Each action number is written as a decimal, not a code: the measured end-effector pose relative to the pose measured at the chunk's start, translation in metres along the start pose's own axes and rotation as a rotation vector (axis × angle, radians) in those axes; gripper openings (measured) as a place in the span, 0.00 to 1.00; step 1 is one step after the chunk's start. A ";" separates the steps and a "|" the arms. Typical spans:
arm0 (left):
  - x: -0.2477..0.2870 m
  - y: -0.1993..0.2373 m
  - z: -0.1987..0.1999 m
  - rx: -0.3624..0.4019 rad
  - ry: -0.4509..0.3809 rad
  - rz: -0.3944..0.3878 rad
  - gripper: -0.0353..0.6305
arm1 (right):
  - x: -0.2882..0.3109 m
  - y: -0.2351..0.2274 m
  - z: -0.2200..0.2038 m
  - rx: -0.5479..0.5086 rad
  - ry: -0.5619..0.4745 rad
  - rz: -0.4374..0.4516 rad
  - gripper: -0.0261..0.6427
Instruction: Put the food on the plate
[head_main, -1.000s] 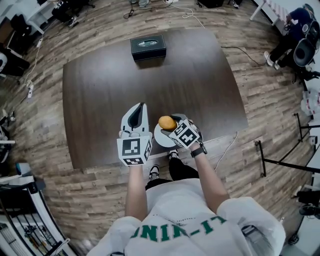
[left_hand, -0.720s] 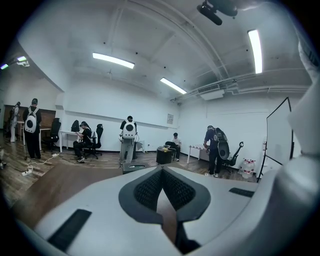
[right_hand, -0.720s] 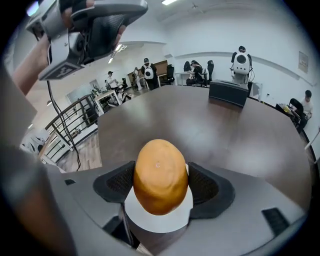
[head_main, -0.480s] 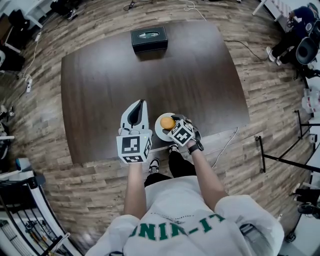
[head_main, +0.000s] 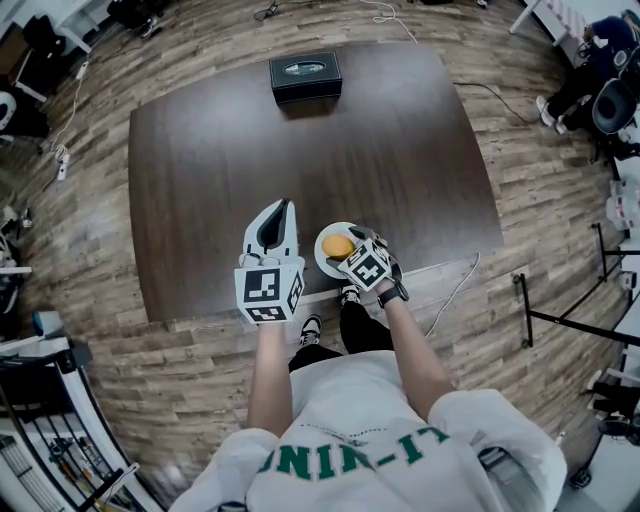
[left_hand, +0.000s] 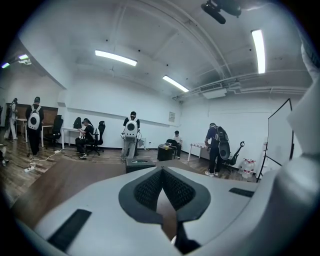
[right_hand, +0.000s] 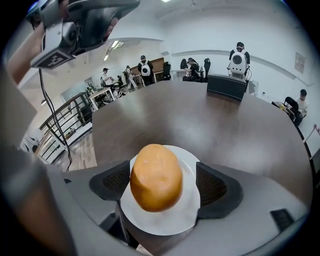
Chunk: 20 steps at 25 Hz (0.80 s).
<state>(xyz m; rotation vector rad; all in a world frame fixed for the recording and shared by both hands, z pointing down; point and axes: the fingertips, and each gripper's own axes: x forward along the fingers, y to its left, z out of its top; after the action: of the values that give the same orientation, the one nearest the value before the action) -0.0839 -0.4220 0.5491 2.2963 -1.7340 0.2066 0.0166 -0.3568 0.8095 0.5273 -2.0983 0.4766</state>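
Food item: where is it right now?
Head view, mid-frame: the food sits on the white plate at the table's near edge, right of the left gripper, between the right gripper's jaws, which have just been opening.

Both forearms reach forward at lower centre of the head view. The left hand-held gripper (head_main: 284, 208) lies nearly level, jaws together, empty. The right hand-held gripper (head_main: 342, 248) tilts steeply down. Its jaws have just been opening and stand wide around the food (right_hand: 156, 177).
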 end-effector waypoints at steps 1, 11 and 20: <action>-0.001 0.000 0.000 -0.002 0.001 -0.001 0.07 | -0.001 0.001 0.001 0.006 -0.002 0.000 0.65; -0.005 0.001 -0.009 -0.021 0.024 -0.021 0.07 | -0.040 -0.005 0.041 0.112 -0.191 -0.029 0.66; -0.013 -0.004 0.008 -0.013 -0.012 -0.039 0.07 | -0.119 -0.037 0.076 0.157 -0.383 -0.197 0.57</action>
<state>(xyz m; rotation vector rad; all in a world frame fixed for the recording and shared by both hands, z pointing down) -0.0841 -0.4114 0.5377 2.3246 -1.6898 0.1745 0.0459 -0.4046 0.6742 0.9704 -2.3490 0.4549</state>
